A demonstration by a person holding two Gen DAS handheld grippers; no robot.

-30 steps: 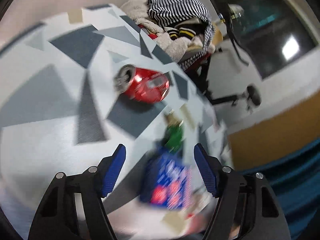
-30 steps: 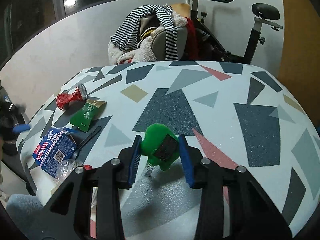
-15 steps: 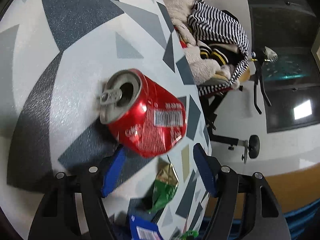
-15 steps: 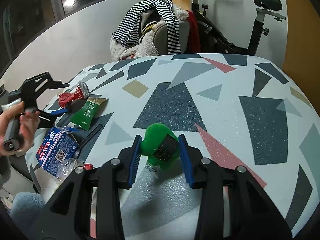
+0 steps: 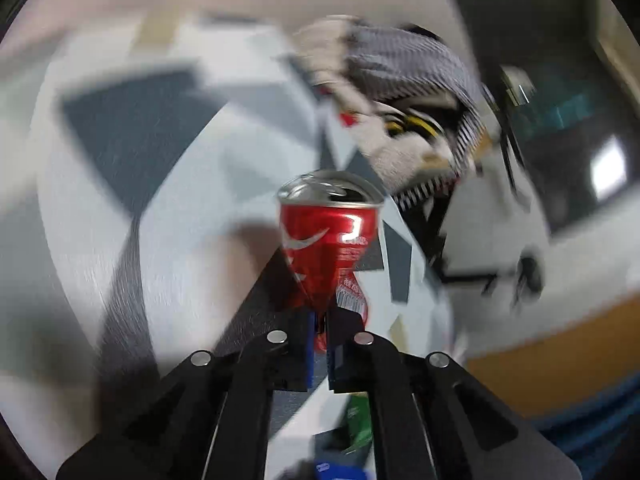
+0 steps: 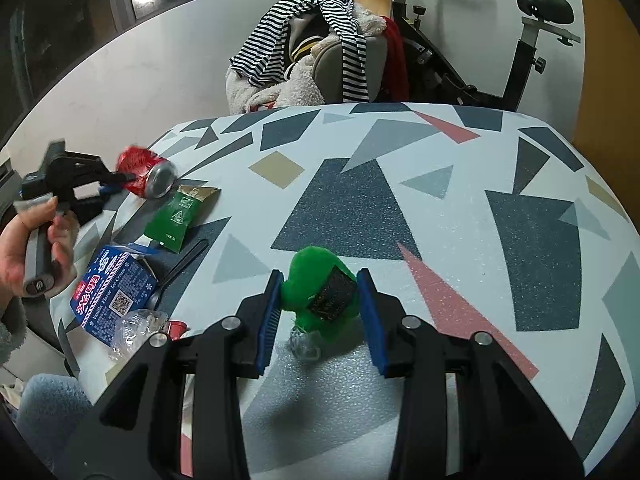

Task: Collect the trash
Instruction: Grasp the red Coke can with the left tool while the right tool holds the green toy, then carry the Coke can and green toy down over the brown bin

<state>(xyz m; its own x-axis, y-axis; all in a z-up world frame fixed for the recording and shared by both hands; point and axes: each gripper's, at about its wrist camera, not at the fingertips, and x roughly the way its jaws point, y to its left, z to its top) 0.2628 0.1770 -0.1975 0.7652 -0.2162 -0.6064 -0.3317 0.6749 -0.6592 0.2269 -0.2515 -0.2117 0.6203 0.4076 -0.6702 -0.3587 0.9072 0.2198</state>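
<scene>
A crushed red soda can (image 5: pixel 328 240) sticks up from my left gripper (image 5: pixel 319 320), which is shut on the can's pinched lower end. In the right wrist view, the same can (image 6: pixel 146 172) hangs at the table's far left edge in the left gripper (image 6: pixel 120 180), held by a person's hand (image 6: pixel 24 240). My right gripper (image 6: pixel 320 280) is shut on a green plush toy (image 6: pixel 300 280) with a black patch, low over the patterned table (image 6: pixel 440 200).
A green wrapper (image 6: pixel 178 214), a blue ice cream carton (image 6: pixel 114 296), a crumpled clear bottle (image 6: pixel 136 330) and a black utensil (image 6: pixel 180 264) lie at the table's left side. A chair piled with clothes (image 6: pixel 320 52) and an exercise bike (image 6: pixel 520 40) stand behind.
My left gripper moved up to the red can and closed on its lower end, squashing it flat there. The right gripper and the green toy have stayed put.
</scene>
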